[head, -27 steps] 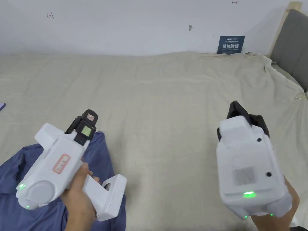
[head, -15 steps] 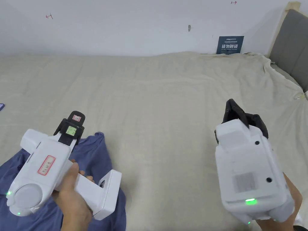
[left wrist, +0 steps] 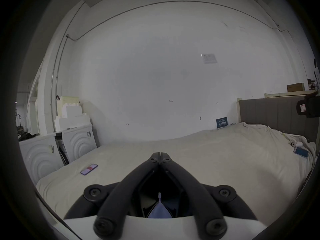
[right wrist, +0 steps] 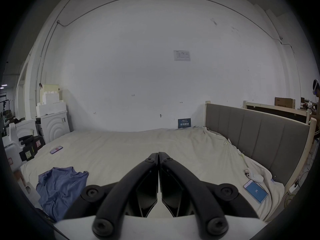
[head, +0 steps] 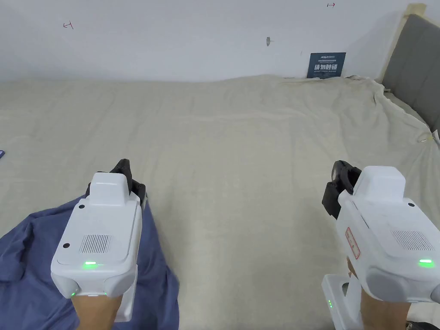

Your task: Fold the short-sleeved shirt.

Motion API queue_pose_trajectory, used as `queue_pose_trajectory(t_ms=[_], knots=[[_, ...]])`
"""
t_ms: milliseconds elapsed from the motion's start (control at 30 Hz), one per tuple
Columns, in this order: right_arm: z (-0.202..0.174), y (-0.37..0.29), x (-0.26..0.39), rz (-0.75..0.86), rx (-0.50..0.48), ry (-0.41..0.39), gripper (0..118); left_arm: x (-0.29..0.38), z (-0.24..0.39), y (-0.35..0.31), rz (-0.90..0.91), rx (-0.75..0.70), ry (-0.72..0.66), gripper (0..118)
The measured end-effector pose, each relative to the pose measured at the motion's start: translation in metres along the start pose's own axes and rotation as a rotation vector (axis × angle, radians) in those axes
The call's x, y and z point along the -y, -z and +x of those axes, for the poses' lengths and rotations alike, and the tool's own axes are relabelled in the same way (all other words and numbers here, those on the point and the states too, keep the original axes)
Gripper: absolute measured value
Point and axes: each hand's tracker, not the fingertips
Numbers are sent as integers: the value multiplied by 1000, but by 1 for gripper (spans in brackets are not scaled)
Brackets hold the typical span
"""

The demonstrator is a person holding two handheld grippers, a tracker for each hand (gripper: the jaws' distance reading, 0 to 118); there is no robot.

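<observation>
The blue short-sleeved shirt [head: 25, 266] lies crumpled on the cream bed sheet [head: 236, 142] at the near left; it also shows in the right gripper view [right wrist: 60, 186]. My left gripper [head: 124, 165] hovers over the shirt's right edge, jaws shut [left wrist: 160, 154] with nothing pinched at the tips. A sliver of blue cloth [left wrist: 160, 210] shows below, between the jaw bases. My right gripper [head: 341, 169] hangs above bare sheet at the near right, well away from the shirt, jaws shut [right wrist: 158, 154] and empty.
A grey headboard [head: 414, 64] bounds the bed on the right, with a white wall and a small dark sign [head: 325, 64] behind. One phone [left wrist: 89, 169] lies at the bed's left side, another phone [right wrist: 255, 193] near the headboard. White cabinets [right wrist: 52, 126] stand to the left.
The left gripper has rolled upright from a sideways tilt, staying over the shirt's right edge. The right gripper has shifted right and nearer and rolled to show its labelled side.
</observation>
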Motion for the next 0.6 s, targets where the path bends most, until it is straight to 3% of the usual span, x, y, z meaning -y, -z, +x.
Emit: queue_pose_trajectory(t_ms=[600], knots=[[-2, 0, -1, -6, -3, -11, 0, 1, -11, 2, -9, 12, -79, 0]])
